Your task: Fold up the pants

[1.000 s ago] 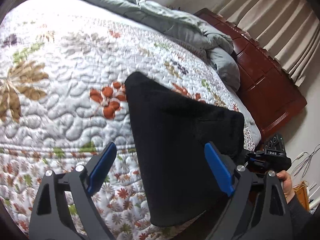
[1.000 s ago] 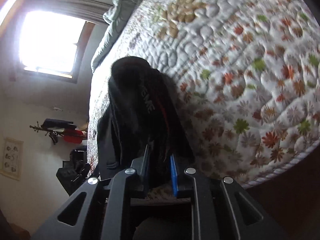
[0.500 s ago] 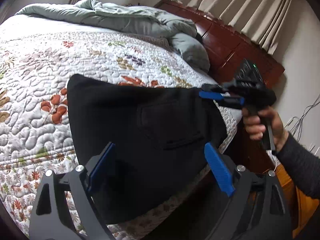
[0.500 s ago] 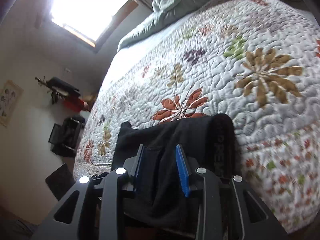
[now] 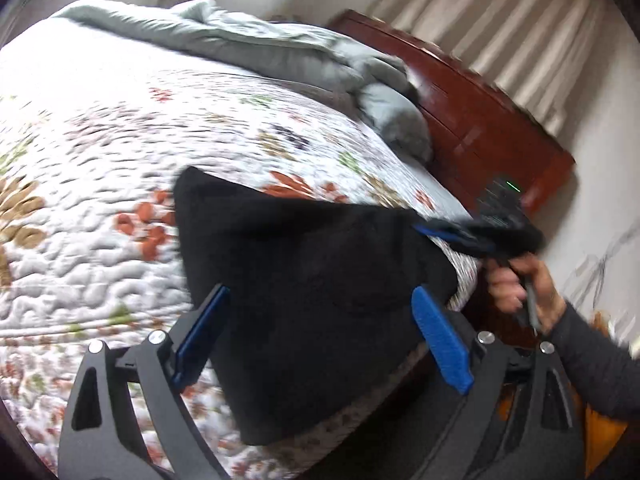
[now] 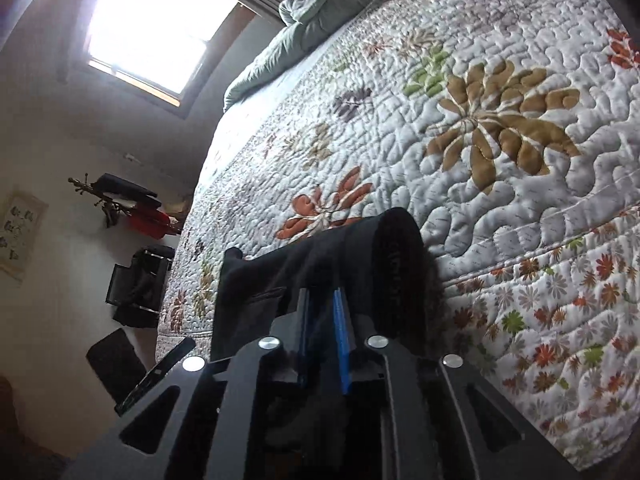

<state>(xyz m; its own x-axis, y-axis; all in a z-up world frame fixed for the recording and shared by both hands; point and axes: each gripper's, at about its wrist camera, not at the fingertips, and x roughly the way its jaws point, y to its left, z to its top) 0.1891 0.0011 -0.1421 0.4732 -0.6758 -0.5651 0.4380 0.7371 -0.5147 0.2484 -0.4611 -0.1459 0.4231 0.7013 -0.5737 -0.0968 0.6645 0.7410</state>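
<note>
The left gripper [image 5: 320, 340] is at the near edge of the bed [image 5: 80, 240], and its jaws are spread wide with nothing between them. Its two blue pads [image 5: 440, 344] sit one on each side of the black pants [image 5: 304, 288], but they do not pinch the cloth. The pants lie on the flowery quilt [image 5: 100, 152] by the bed's near edge, and one part hangs down over that edge. One corner of the pants points up toward the middle of the bed.

Farther right, the right gripper [image 5: 444, 236] has the far right corner of the pants squeezed tight between its jaws — a hand [image 5: 520, 280] in a dark sleeve holds its handle. This part of the left wrist view is blurry.

From the right wrist view, the right gripper [image 6: 322, 336] has its jaws closed on the pants [image 6: 312, 272], with only a thin bit of black cloth between the blue pads. A thick rolled band of the pants [image 6: 396, 264] curves up just to the right of the jaws.

At the far edge of the bed a gray-green blanket [image 5: 260, 48] is bunched up — next to it is the dark red wooden headboard [image 5: 480, 120]. Striped curtains [image 5: 500, 20] hang behind it.
</note>
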